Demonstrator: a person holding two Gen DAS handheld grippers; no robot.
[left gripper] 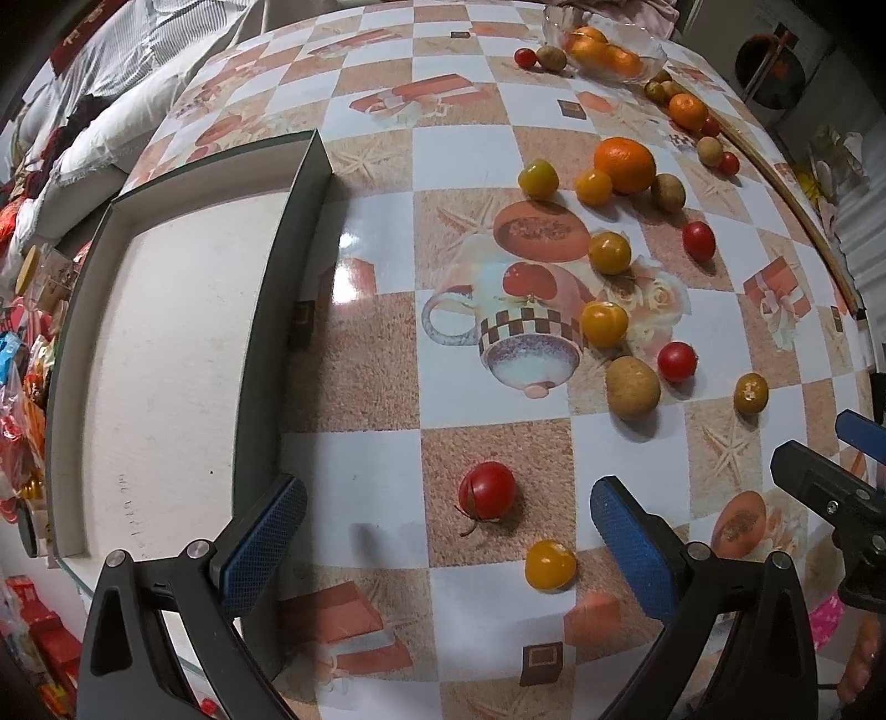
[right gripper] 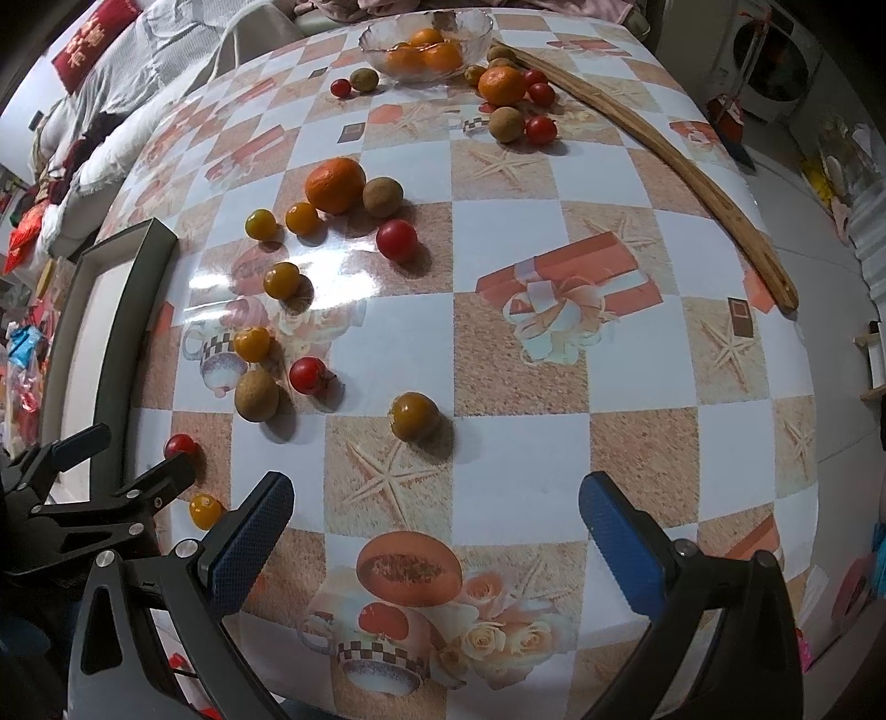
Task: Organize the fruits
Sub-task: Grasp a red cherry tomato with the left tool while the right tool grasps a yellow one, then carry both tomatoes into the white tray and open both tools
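Left wrist cam first: my left gripper (left gripper: 448,545) hangs over the checkered tablecloth (left gripper: 376,476) with its blue fingers (left gripper: 264,545) spread wide and nothing between them. A red cherry tomato (left gripper: 487,491) sits right in the gap, near the bottom centre, with a yellow cherry tomato (left gripper: 550,564) just below and right of it. The left half of the frame is filled by a shallow dark-rimmed tray (left gripper: 260,354) with a pale floor, and I see no fruit in it. More fruit is scattered up the right side: a brown longan-looking fruit (left gripper: 632,386) next to another red tomato (left gripper: 676,361), several yellow ones, and a big orange (left gripper: 624,164) higher up. At the top of the frame there's a glass bowl (left gripper: 648,41) holding oranges. The other gripper pokes in at the right edge.

Right wrist cam: my right gripper (right gripper: 437,537) also has its pads well apart, holding nothing, above a starfish print. Closest fruit to it is a dull yellow-brown tomato (right gripper: 414,416) just above the gap, centre frame. The same tray (right gripper: 119,343) shows along the left edge, and the left gripper (right gripper: 111,498) is in the lower left, close to a red tomato (right gripper: 180,444) and a yellow one (right gripper: 205,510). The glass bowl (right gripper: 476,25) sits at top centre, and a long curved wooden stick (right gripper: 681,166) runs down the upper right.
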